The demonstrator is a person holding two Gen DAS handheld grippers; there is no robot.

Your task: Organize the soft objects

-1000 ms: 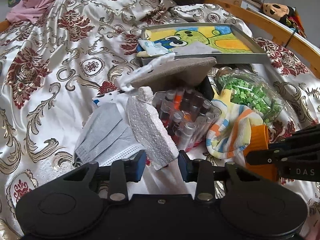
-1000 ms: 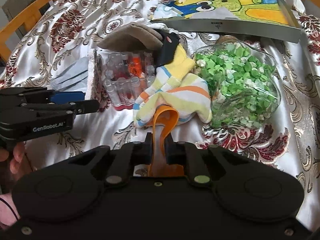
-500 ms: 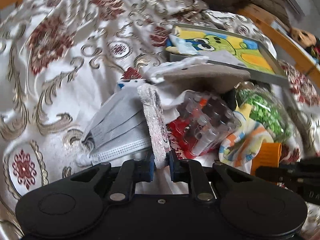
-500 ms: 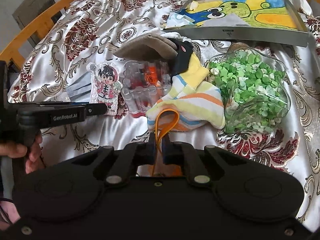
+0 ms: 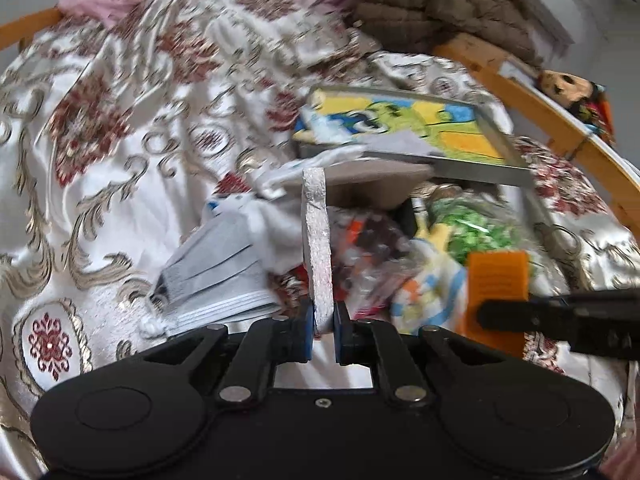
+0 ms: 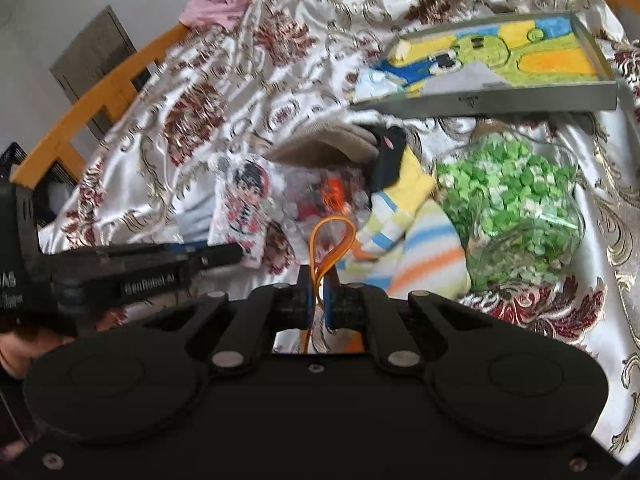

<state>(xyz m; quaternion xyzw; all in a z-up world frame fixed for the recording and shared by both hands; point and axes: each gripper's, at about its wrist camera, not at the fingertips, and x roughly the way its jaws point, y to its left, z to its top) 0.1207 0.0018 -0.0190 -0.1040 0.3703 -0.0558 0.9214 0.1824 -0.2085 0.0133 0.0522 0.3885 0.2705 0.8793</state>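
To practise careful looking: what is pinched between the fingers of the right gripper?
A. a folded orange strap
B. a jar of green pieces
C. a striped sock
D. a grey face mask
A: the right gripper is shut on the orange strap, whose loop stands up above it; the striped sock lies behind on the bedspread.

Both devices are built of matte black plastic, with two round housings, silver screw heads on the linkage arms and blue pads on the fingers (image 5: 306,330). White "GenRobot.AI" lettering is printed along the left gripper (image 6: 224,256).
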